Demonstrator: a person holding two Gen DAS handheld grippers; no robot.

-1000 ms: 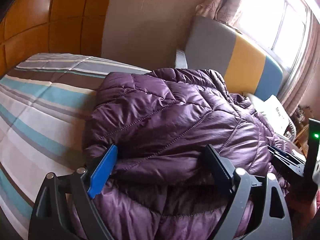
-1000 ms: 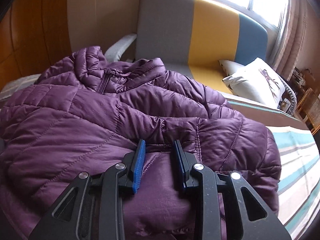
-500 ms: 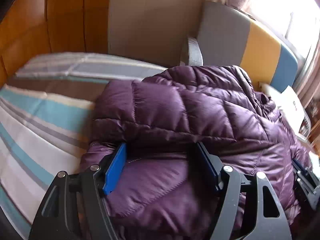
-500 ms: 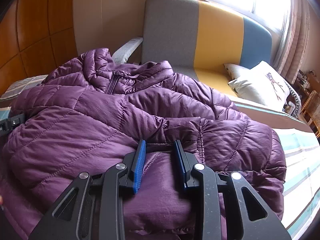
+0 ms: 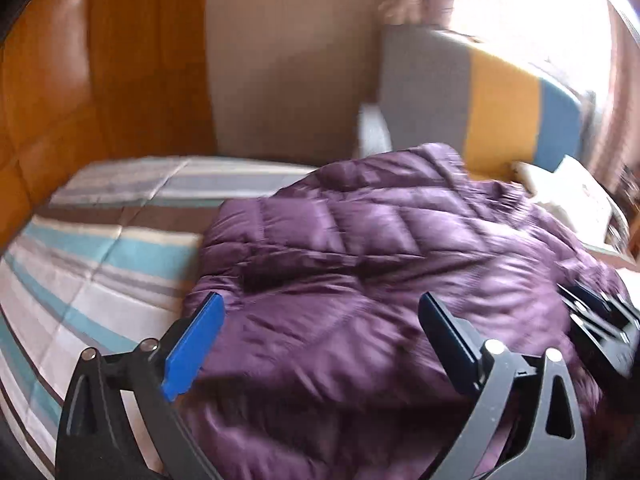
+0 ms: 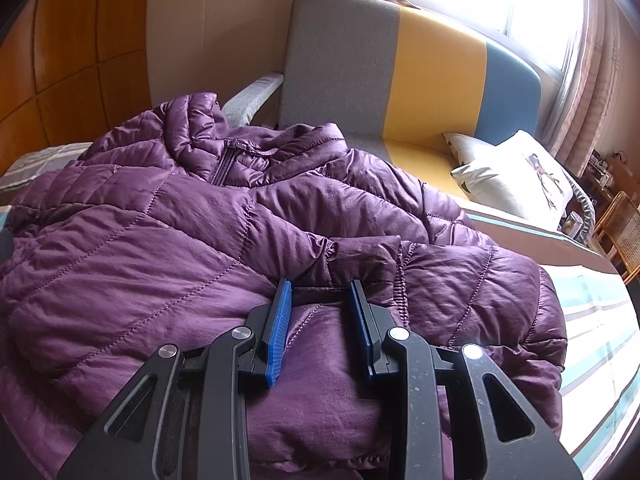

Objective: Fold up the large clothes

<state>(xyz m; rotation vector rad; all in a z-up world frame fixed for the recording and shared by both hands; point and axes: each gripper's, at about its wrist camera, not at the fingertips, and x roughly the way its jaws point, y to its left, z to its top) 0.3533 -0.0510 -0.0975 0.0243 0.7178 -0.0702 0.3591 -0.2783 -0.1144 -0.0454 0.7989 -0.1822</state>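
My right gripper (image 6: 320,312) sits nearest, at six o'clock, its blue pads pinched on a fold of the purple puffer jacket (image 6: 168,248) beside an elastic cuff. My left gripper (image 5: 320,332) has just been opening; its jaws stand wide above the jacket's (image 5: 360,264) near hem, gripping nothing. The jacket lies heaped on the striped bedspread (image 5: 88,264), collar and zip toward eleven o'clock. Beyond, at one o'clock, stands a grey, yellow and blue sofa (image 6: 436,76) with a white cushion (image 6: 516,172).
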